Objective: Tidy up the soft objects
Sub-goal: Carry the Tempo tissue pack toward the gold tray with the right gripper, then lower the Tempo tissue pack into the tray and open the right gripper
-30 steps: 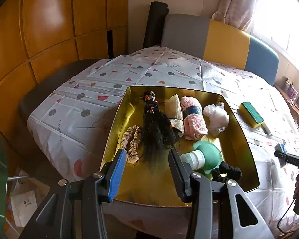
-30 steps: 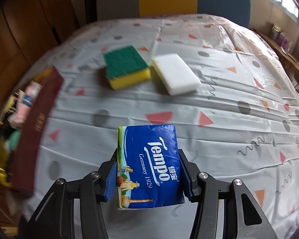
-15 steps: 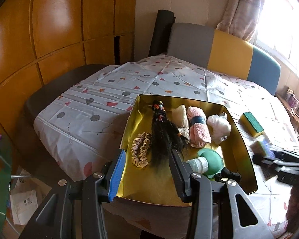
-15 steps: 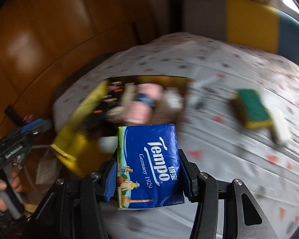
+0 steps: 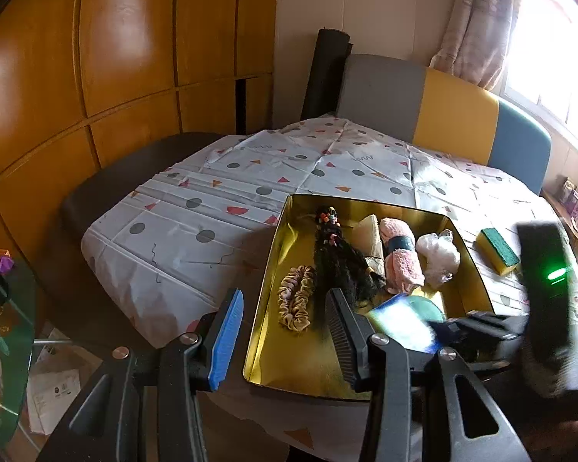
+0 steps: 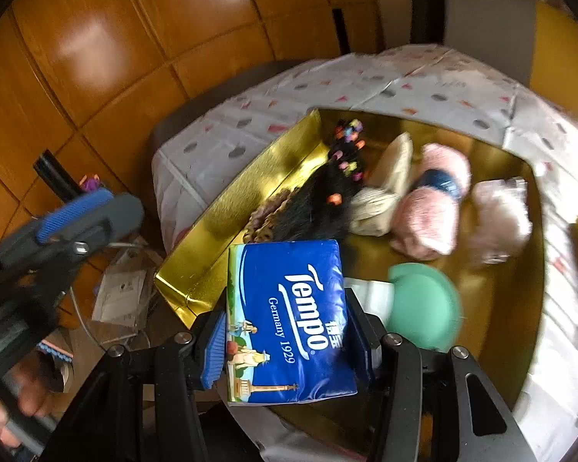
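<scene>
Tempo blue plastic-wrapped tissue pack [image 6: 289,319], light, squashy and slick-skinned, sits pinched by its side edges in the right gripper [image 6: 289,340] jaws above the gold tray [image 6: 227,208]; left gripper [image 5: 285,335] jaws spread, empty.

The left wrist view looks from beyond the table's [image 5: 219,208] near corner, facing across it toward the far chairs, the gold tray [image 5: 273,269] near. The right wrist view sits closer — above the tray's [image 6: 227,208] near end, tilted down into it. Both share the tray and tablecloth.
</scene>
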`<move>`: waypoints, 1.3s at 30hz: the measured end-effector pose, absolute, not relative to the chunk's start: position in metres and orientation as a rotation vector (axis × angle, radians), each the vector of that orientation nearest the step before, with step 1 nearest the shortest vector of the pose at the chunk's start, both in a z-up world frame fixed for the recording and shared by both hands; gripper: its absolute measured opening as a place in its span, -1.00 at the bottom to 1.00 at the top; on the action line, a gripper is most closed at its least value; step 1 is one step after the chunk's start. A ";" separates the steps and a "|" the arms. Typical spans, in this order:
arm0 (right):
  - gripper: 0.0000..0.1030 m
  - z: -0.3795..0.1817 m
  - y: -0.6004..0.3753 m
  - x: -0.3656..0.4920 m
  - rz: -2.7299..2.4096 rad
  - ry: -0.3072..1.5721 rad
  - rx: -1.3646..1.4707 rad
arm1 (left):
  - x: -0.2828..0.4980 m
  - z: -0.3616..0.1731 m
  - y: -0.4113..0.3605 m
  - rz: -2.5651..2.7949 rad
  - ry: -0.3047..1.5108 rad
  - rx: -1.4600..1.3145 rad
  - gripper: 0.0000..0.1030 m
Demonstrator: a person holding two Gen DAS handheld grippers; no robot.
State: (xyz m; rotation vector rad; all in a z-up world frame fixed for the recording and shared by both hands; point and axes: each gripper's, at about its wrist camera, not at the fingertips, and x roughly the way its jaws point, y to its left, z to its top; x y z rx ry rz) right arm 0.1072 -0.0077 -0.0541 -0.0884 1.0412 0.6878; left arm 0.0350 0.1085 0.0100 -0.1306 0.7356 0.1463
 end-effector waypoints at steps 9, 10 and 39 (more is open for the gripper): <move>0.06 -0.093 0.014 0.113 0.643 1.108 -0.153 | 0.035 0.006 0.111 0.152 0.747 -0.128 -0.13; 0.06 -0.093 0.012 0.112 0.642 1.104 -0.148 | 0.035 0.006 0.111 0.153 0.746 -0.129 -0.13; 0.43 -0.010 -0.192 0.109 0.319 0.838 -0.020 | 0.047 0.020 0.044 0.027 0.744 0.000 -0.13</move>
